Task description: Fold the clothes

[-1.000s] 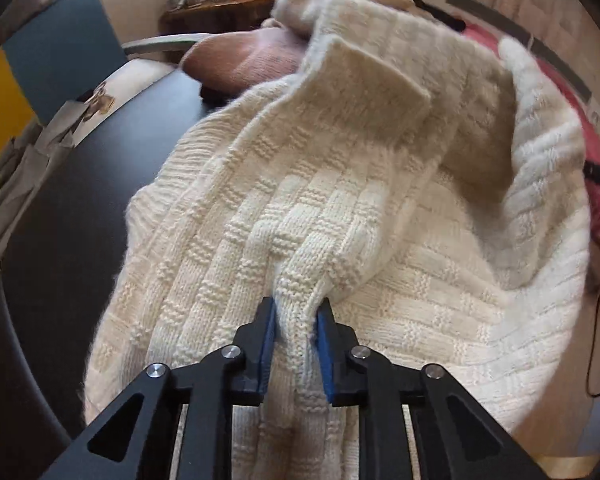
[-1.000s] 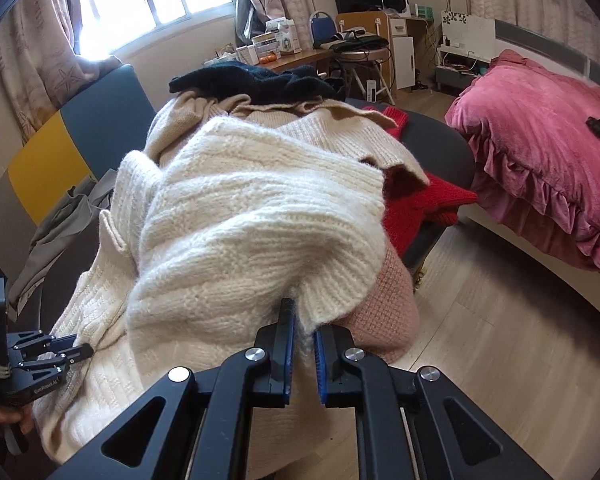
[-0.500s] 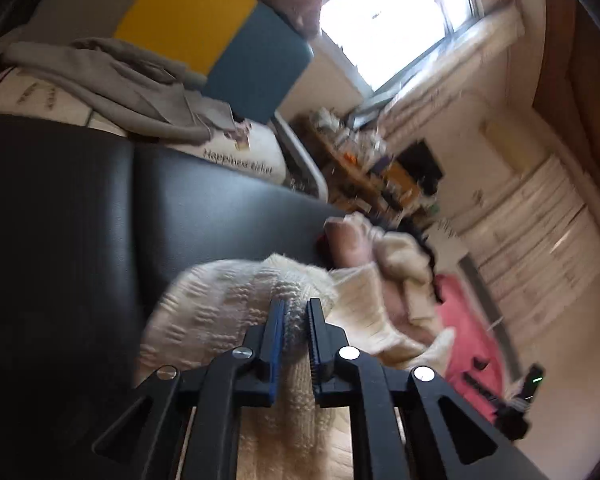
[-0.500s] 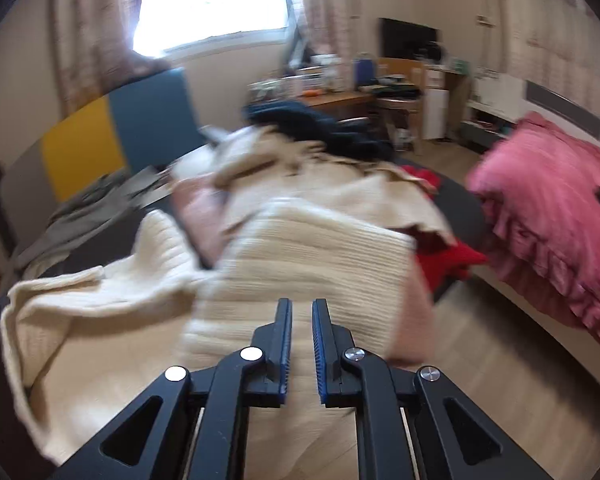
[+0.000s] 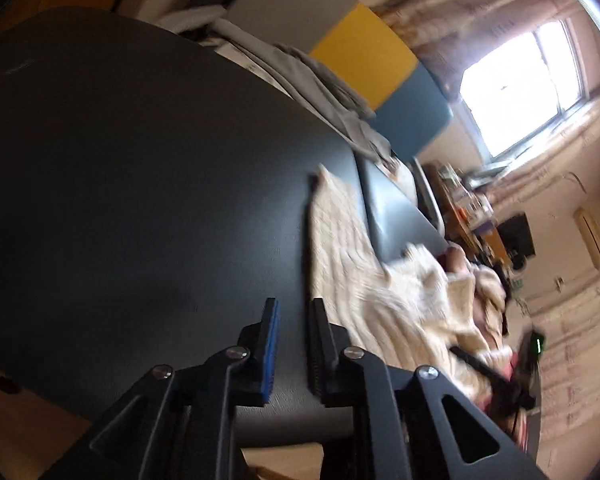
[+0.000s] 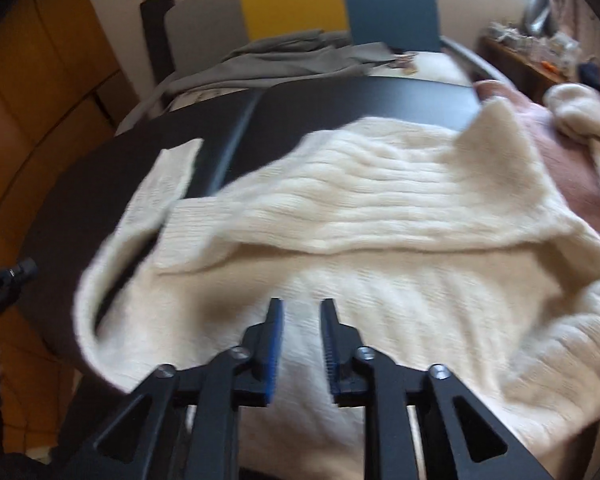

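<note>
Both tongs are opening with nothing between them: left tongs over bare dark tabletop, right tongs above the cream knit sweater. It's spread on the tabletop but rumpled, one sleeve out, so I'd say folding's barely started. More clothes wait behind.

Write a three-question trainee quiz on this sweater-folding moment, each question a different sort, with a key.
1. True or false: the right gripper is clamped on the cream knit sweater.
2. What lies between the fingertips of the left gripper? A) sweater fabric B) nothing, only the black table behind C) grey cloth
3. Fill in: behind the table, a grey garment is draped on a chair whose back has grey, ______ and teal panels.

Key: 1 false, its jaws are opening over the fabric with nothing pinched; 2 B; 3 yellow.
</note>
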